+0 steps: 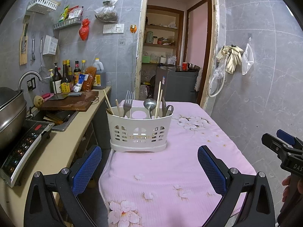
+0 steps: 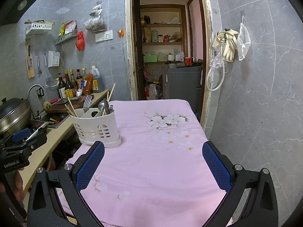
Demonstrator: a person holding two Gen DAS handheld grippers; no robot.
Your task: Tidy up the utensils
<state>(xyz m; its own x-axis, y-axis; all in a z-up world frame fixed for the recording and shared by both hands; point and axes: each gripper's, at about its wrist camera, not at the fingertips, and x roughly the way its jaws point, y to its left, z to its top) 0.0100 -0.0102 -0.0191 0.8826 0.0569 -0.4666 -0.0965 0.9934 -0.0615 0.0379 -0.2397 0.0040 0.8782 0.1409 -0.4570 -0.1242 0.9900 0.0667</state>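
Nearest the cameras, both grippers hang over the near end of the tabletop (image 1: 170,179) with nothing between their blue pads: the left gripper (image 1: 149,162) has its fingers spread wide and released, and the right gripper (image 2: 153,160) is spread just as wide and equally empty. The pink flowered cloth in front of them is bare, with no loose cutlery on it, so the sorting appears either finished or about to be redone from the holder; from these views alone I cannot tell which. Farther on, at the tabletop's left edge next to the kitchen counter (image 1: 75,128), stands the white utensil caddy (image 1: 140,130), upright on its base and centred ahead of the left gripper, while it lies off to the left of the right gripper. Everything in it stands with its long axis near vertical, working ends up: the fork (image 1: 127,102) has its tines skyward in the left section, the spoon (image 1: 150,104) has its bowl up right of the middle, and the chopsticks (image 1: 158,98) lean slightly, some in the left section and a pair rising tallest on the right. If any piece is to be moved, the next move calls for reaching forward over the cloth, closing on a shaft above the rim, and drawing it straight up.
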